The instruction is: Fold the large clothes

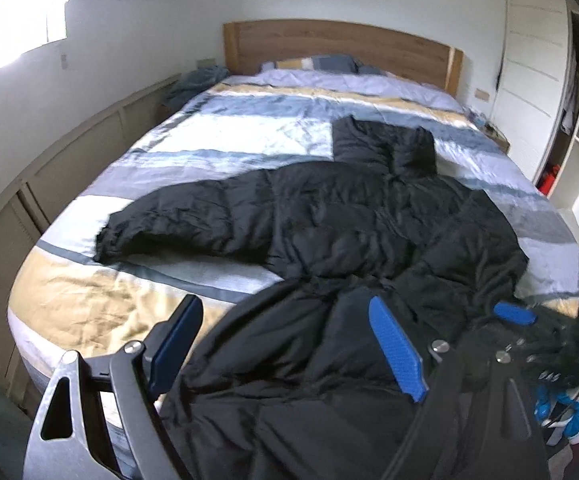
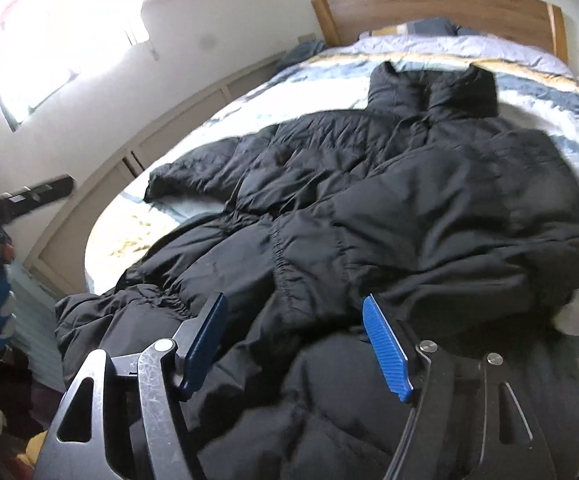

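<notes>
— Left wrist view: coat (image 1: 329, 220) sprawls over the bed's (image 1: 89, 300) foot edge, hem overhanging; left tongs (image 1: 285, 344) gape, empty.
— Right tongs (image 2: 293, 344) gape too. Slippery padding could slide off.

Blue ribbed pads (image 2: 385, 348) on black and bare-metal linkages (image 2: 157, 392), round silver screws (image 1: 440, 346), triangular cut-outs

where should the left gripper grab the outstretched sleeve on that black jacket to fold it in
Grip the sleeve at its cuff end, coming from the bed's left side. It lies flat and stretched away from the black jacket body, with its tip free on the bedspread. The left gripper is open.
</notes>
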The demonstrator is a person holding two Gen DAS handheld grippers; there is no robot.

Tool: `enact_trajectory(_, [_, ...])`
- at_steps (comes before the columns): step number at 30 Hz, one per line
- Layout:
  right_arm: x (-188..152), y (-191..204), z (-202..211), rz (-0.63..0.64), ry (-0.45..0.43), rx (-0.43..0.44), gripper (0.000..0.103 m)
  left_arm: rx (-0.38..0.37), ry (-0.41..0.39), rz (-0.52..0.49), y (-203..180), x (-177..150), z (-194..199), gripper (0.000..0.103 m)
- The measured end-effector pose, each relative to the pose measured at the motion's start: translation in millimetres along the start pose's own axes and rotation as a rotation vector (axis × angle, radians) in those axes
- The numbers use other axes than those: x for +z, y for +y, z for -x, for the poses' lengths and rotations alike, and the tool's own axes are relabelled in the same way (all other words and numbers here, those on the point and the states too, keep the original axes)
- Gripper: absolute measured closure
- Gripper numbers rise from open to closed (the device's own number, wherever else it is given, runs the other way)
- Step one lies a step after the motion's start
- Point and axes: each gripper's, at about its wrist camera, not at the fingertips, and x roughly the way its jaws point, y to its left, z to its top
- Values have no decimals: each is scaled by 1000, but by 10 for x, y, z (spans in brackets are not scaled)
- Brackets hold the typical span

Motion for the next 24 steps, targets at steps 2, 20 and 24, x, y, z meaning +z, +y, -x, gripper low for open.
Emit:
enact_trajectory(2, [51,-172,156,-13,-31,-23,33,-12,16,-19,-186,17,-68,18])
enact_trajectory(20, [745,-1780,341,-90,-152,-250,33,-116,40,-55,-1973,553,-1383,18])
enact_trajectory(24, [742,-1999,35,-121,-124,-245,33,-82,76,-64,-2122,495,-1811,18])
